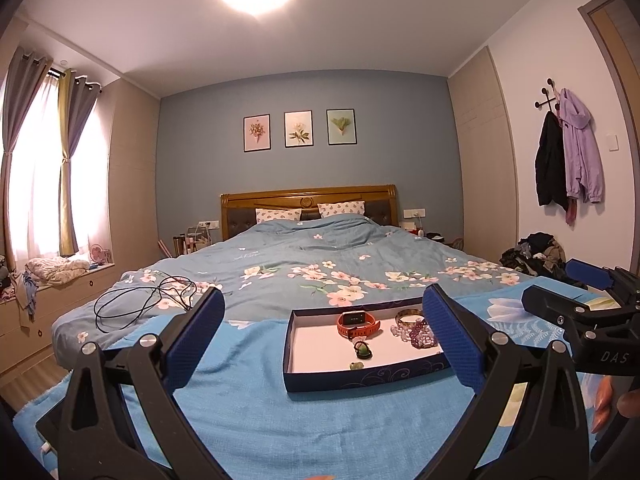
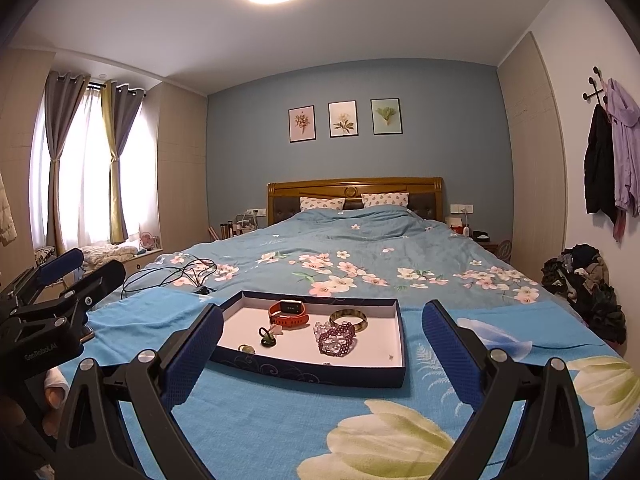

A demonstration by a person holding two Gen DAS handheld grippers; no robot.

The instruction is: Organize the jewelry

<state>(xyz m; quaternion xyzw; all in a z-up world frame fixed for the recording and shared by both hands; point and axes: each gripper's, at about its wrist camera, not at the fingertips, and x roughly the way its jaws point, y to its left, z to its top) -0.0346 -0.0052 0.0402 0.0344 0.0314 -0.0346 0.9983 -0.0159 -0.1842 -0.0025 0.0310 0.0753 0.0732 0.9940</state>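
Bed (image 2: 360, 248) is covered by a blue towel (image 2: 280, 420); the tray (image 2: 320, 374) sits on it, jewelry inside: watch (image 2: 289, 314), bangle (image 2: 349, 319), bead bracelets (image 2: 336, 338). Left gripper (image 1: 324, 332) and right gripper (image 2: 322, 344) are held with fingers spread, empty. Risk: soft bedding, so the tray could be tipped if pressed.

One tray (image 2: 312, 374) holds one orange watch (image 2: 289, 314), one bangle (image 2: 349, 317), two beaded bracelets (image 2: 335, 339), two small pendants (image 2: 267, 337)

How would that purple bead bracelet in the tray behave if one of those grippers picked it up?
The purple bead bracelet would probably sag and drape rather than hold shape, being strung beads. The round, glossy beads may slip between the pads. It looks light.
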